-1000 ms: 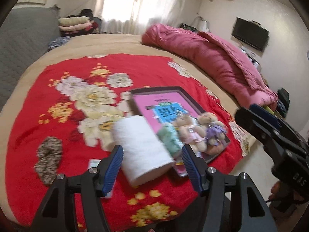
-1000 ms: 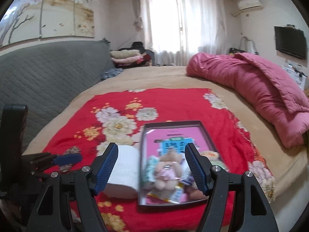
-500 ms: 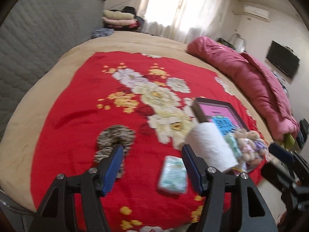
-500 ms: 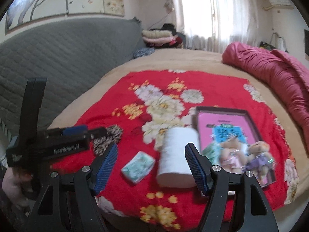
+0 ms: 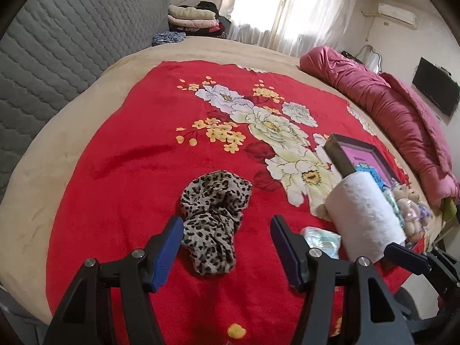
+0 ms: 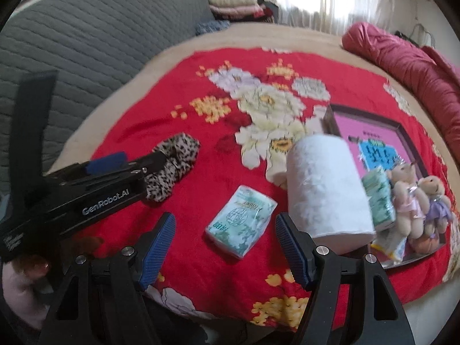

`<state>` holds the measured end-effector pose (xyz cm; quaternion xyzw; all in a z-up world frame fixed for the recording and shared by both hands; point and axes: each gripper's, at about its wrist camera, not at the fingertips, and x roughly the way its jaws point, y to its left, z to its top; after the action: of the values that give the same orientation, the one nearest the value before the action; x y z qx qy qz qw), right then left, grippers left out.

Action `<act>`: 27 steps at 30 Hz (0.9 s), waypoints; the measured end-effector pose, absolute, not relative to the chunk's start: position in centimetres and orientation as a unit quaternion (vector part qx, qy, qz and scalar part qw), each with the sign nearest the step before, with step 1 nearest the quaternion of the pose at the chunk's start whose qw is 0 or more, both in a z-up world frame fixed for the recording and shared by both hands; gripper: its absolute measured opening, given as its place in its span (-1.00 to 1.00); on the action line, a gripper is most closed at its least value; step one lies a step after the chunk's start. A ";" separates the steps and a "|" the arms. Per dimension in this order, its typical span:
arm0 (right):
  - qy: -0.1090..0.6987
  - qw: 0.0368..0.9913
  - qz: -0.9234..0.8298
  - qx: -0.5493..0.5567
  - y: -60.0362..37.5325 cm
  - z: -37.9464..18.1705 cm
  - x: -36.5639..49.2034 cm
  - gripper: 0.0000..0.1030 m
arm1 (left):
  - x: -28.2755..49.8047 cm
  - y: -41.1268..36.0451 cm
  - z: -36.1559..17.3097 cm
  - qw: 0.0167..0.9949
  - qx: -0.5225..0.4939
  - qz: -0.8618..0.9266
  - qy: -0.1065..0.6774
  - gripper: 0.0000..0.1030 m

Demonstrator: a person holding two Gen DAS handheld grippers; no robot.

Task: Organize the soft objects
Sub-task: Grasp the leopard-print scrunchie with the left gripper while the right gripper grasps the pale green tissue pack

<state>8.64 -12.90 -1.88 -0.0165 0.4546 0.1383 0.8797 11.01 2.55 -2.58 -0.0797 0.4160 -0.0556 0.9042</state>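
Leopard-print fabric bundle (image 5: 214, 224) sits crumpled on the red floral blanket (image 5: 138, 155), and the left claw (image 5: 227, 247) hangs just over its near end, blue pads spread wide, nothing between them. Over on the right wrist view, the right claw (image 6: 224, 247) is spread just as wide and empty, with the green-and-white pack of tissues (image 6: 241, 225) lying flat on the blanket right ahead of its opening, apart from both pads. Just to the right of that pack lies the white roll of paper towel (image 6: 325, 189) on its side, its far end resting by the corner of the dark-framed tray with the pink lining (image 6: 371, 118). Inside the tray, a second green tissue pack (image 6: 378, 198) leans against the roll, and two small beige teddy bears (image 6: 417, 198), one in pink and one in purple, are huddled at the tray's near right corner. From the right wrist view the left claw's black body (image 6: 95, 198) crosses the left side, overlapping the leopard bundle. Behind it all, a rolled pink quilt (image 5: 382, 115) lies along the far right of the bed, and a grey quilted headboard (image 5: 57, 43) rises at the left
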 end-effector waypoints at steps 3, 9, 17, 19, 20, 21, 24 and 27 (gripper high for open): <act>0.466 0.875 0.125 -0.029 -11.7 -2.8 9.8 0.42 | 11.6 2.9 -3.2 0.906 -0.070 -0.060 0.414 0.21; 0.516 0.851 0.083 -0.044 -10.5 -6.1 12.1 0.42 | 13.1 3.9 -4.9 0.899 -0.073 -0.065 0.428 0.21; 0.543 0.838 0.049 -0.032 -10.6 -10.2 14.0 0.36 | 14.3 5.0 -6.5 0.889 -0.100 -0.067 0.441 0.21; 0.535 0.842 0.049 -0.046 -10.2 -10.2 13.9 0.26 | 14.5 5.1 -6.7 0.888 -0.104 -0.068 0.442 0.21; 0.531 0.844 0.053 -0.055 -10.0 -10.3 13.9 0.24 | 14.6 5.1 -6.8 0.888 -0.105 -0.070 0.443 0.21; 0.529 0.845 0.055 -0.060 -9.8 -10.3 13.8 0.22 | 14.8 5.0 -7.0 0.887 -0.106 -0.071 0.443 0.21; 0.515 0.850 0.069 -0.083 -9.5 -10.3 13.4 0.13 | 15.2 4.6 -7.4 0.886 -0.102 -0.073 0.447 0.21; 0.511 0.850 0.090 -0.085 -9.6 -10.1 13.3 0.08 | 15.7 3.9 -8.2 0.883 -0.088 -0.070 0.455 0.21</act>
<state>13.29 -9.63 -10.07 -0.0854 0.5115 0.0905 0.8502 15.72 3.91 -8.23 -0.0883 0.4552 -0.0701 0.8832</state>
